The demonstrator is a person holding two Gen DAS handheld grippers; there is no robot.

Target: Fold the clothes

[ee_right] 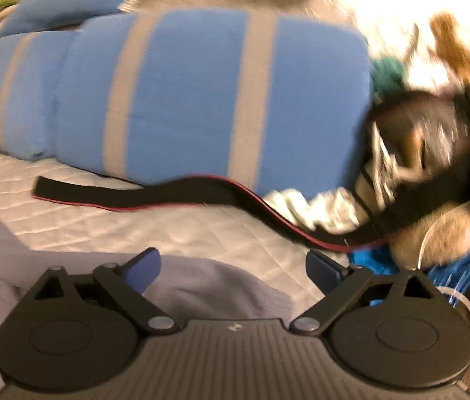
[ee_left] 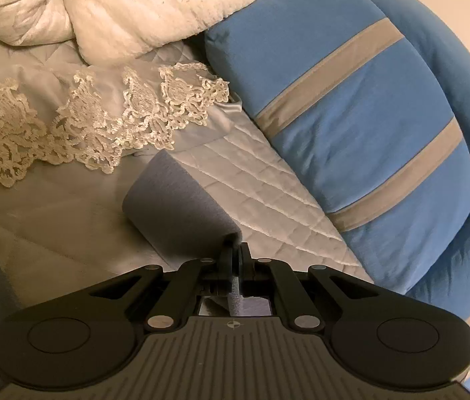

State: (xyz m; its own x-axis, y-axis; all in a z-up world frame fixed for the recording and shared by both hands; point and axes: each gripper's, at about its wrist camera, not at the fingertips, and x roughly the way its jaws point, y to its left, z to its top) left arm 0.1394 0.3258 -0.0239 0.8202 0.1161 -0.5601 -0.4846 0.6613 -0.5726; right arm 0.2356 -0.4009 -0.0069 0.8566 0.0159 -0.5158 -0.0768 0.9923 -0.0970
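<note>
A grey-lilac garment (ee_left: 174,210) lies on the quilted white bedspread (ee_left: 261,183), one folded corner lifted. My left gripper (ee_left: 233,250) is shut on that corner, and the cloth runs back between its fingers. In the blurred right wrist view the same grey garment (ee_right: 221,283) lies low at the left and under the gripper. My right gripper (ee_right: 233,268) stands open just above it, blue pads wide apart, nothing between them.
A blue pillow with grey stripes (ee_left: 351,106) (ee_right: 194,100) lies across the bed. A lace-edged cloth (ee_left: 94,123) and a cream duvet (ee_left: 118,10) sit at the left. A black strap with red edge (ee_right: 154,195) and a heap of clothes (ee_right: 418,166) lie at the right.
</note>
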